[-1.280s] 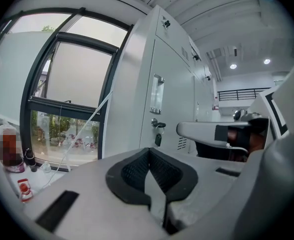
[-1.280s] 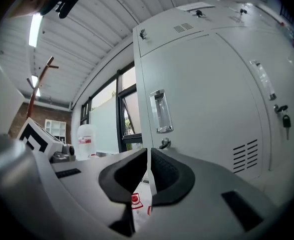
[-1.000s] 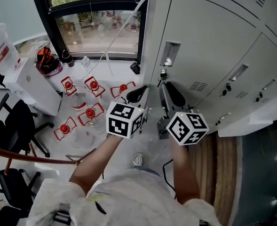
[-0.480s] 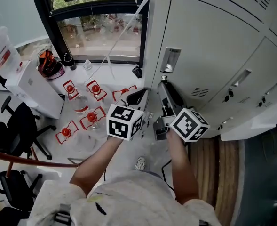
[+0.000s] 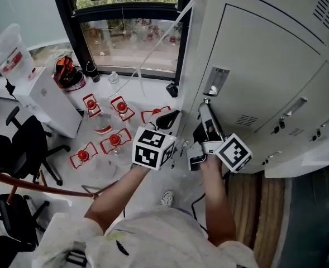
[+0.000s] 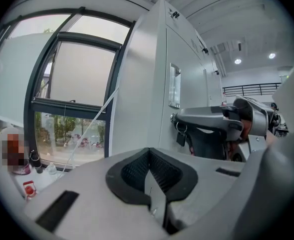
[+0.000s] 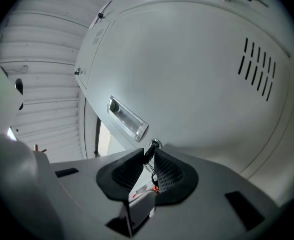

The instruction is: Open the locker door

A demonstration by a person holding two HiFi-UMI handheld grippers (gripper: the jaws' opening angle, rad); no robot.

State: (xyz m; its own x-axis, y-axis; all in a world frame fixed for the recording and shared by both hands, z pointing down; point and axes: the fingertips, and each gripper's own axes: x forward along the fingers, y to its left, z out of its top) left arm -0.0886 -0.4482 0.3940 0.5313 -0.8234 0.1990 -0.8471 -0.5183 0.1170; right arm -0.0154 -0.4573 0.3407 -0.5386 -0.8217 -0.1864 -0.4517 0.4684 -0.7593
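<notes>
The grey locker door (image 5: 265, 60) is closed, with a recessed handle (image 5: 216, 81) and a lock just below it. A dark key (image 7: 149, 155) sticks out of that lock (image 7: 155, 144), under the handle recess (image 7: 128, 118). My right gripper (image 5: 205, 107) points at the lock. Its jaws have just been closing and are now shut on the key (image 6: 180, 134), whose ring and tag hang between the pads. My left gripper (image 5: 170, 116) hovers left of the locker, apart from it. Its pads (image 6: 149, 151) meet with nothing between them.
More closed lockers (image 5: 309, 110) stand to the right. Left of the locker is a dark-framed window (image 5: 130, 35) with a white cord running down across it. Red-capped bottles (image 5: 114, 140), a white box (image 5: 47, 102) and black chairs (image 5: 19, 144) crowd the floor on the left.
The right gripper has rolled about its own axis, its marker cube turning, and shifted slightly at the lock. The left gripper has stayed put. The door remains closed.
</notes>
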